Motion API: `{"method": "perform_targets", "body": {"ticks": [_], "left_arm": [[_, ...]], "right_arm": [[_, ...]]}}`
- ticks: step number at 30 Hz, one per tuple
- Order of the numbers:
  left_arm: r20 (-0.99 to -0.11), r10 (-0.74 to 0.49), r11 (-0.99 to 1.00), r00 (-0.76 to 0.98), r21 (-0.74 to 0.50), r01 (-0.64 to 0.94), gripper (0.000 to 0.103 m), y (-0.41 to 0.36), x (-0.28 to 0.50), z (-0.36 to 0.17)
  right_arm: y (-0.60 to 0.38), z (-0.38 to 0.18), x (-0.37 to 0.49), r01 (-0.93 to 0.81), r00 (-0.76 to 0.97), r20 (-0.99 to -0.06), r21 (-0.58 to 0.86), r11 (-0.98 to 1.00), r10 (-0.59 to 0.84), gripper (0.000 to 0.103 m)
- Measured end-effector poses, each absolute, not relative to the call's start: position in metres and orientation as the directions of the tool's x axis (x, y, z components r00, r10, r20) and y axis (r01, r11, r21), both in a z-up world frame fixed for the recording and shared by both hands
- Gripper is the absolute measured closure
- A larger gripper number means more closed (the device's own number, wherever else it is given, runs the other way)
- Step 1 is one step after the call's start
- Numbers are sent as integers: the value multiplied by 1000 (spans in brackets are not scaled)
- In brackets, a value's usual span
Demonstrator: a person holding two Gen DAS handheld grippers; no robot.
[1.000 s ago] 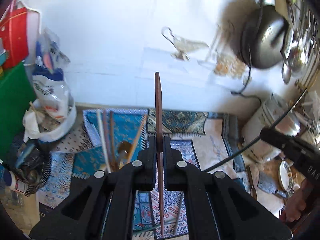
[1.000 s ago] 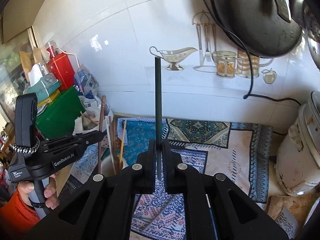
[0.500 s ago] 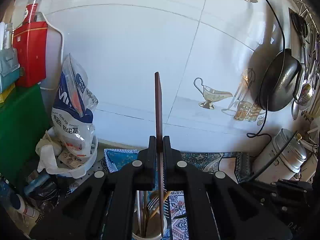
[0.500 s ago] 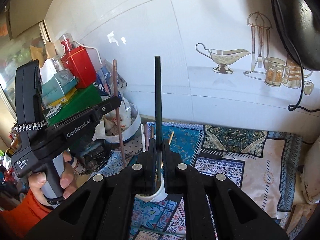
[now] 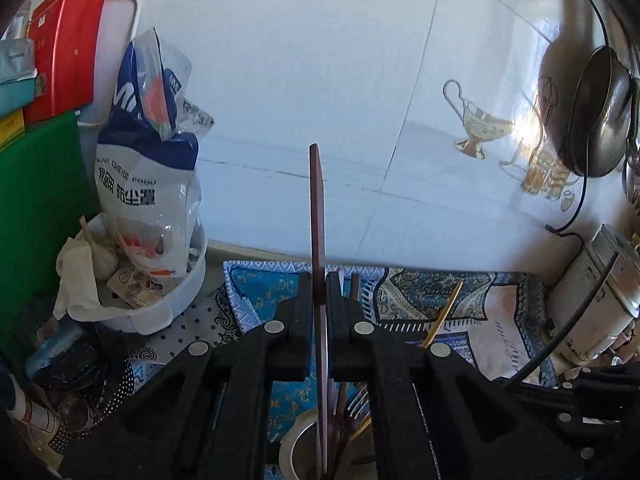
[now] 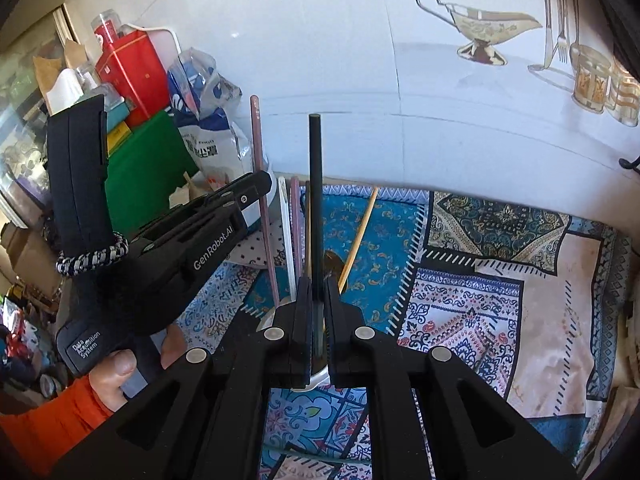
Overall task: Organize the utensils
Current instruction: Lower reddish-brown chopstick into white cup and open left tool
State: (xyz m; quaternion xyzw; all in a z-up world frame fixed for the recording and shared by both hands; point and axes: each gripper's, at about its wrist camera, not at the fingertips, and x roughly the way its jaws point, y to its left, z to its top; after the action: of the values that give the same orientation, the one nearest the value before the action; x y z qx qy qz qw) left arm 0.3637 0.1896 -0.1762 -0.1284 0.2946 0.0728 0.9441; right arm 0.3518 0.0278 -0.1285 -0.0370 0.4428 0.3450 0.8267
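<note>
My left gripper (image 5: 319, 286) is shut on a reddish-brown chopstick (image 5: 316, 208) that stands upright, its lower end down in a white utensil cup (image 5: 298, 446) with a fork, wooden sticks and a bamboo chopstick (image 5: 442, 316). My right gripper (image 6: 318, 292) is shut on a black chopstick (image 6: 315, 184), also upright, over the same cup (image 6: 318, 380). In the right wrist view the left gripper (image 6: 248, 192) is just to the left, holding its pinkish-brown chopstick (image 6: 260, 168) beside several utensils standing in the cup.
A patterned cloth (image 6: 480, 264) covers the counter. A white bowl with a plastic bag (image 5: 148, 184) and a green box (image 5: 36, 200) stand at the left. A rice cooker (image 5: 596, 296) and a hanging pan (image 5: 600, 112) are at the right. A tiled wall is behind.
Both grippers have moved left and lower toward the cup, each still holding its chopstick. The left chopstick's lower end is now inside the cup.
</note>
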Motion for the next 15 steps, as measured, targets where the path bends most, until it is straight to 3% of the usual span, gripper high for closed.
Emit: {"method": "perform_targets", "body": {"ticks": [12, 15], "left_arm": [[-668, -30, 969, 743, -200, -141, 99, 184, 340, -185], [-667, -36, 973, 744, -195, -127, 98, 183, 331, -169]], "right_arm": [[32, -147, 349, -606, 330, -821, 193, 771, 465, 96], [28, -142, 345, -612, 334, -824, 179, 770, 457, 85]]}}
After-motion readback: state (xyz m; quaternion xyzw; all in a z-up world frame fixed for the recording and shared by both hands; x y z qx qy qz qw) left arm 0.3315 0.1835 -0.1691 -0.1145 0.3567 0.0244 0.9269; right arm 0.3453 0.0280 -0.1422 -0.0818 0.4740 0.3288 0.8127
